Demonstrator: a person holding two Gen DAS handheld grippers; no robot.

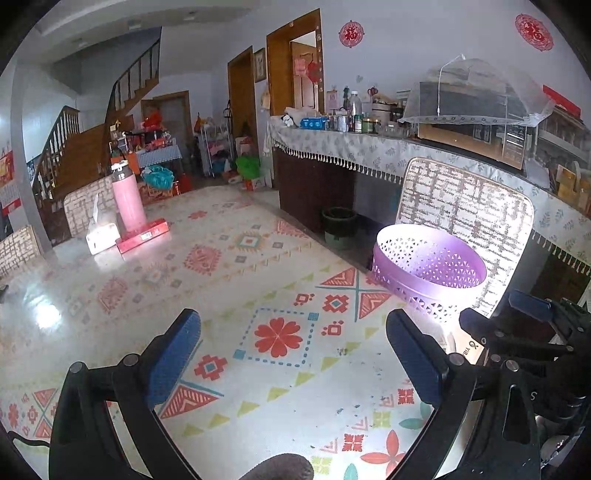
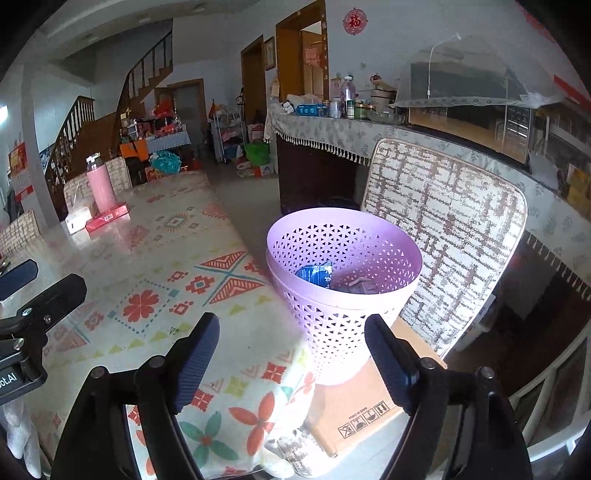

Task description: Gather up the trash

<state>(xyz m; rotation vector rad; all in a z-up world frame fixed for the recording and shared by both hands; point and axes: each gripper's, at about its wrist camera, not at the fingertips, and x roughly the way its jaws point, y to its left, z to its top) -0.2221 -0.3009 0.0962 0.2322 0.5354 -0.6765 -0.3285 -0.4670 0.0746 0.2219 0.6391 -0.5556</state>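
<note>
Nearest the right wrist camera, the right gripper point(image 2: 291, 354) angles downward with its blue-padded jaws spread wide and nothing between them, over the patterned cloth at the corner of the surface point(image 2: 155, 258). Just past that corner a cardboard box point(image 2: 354, 413) sits on a chair seat, printed with handling symbols and "MADE IN CHINA", upside down from this view. On the box stands the lilac basket point(image 2: 343, 295), upright, just beside the surface edge and in front of the chair back point(image 2: 454, 236); inside it lie a blue wrapper point(image 2: 316, 275) and some darker scraps, too small to read. At the left edge of this view the left gripper shows side-on, its label reading "ot.AI" where the frame cuts it. From the left wrist camera, the left gripper point(image 1: 293, 358) also tilts down over the cloth, jaws apart and empty, with the right gripper's body at the lower right showing a partly cut label that cannot be read. Farther along the surface stand a pink flask point(image 1: 127, 199) on a red carton point(image 1: 142, 234) and a tissue box point(image 1: 101, 236). On the far wall hang red "福" paper-cuts point(image 1: 351, 34).
</note>
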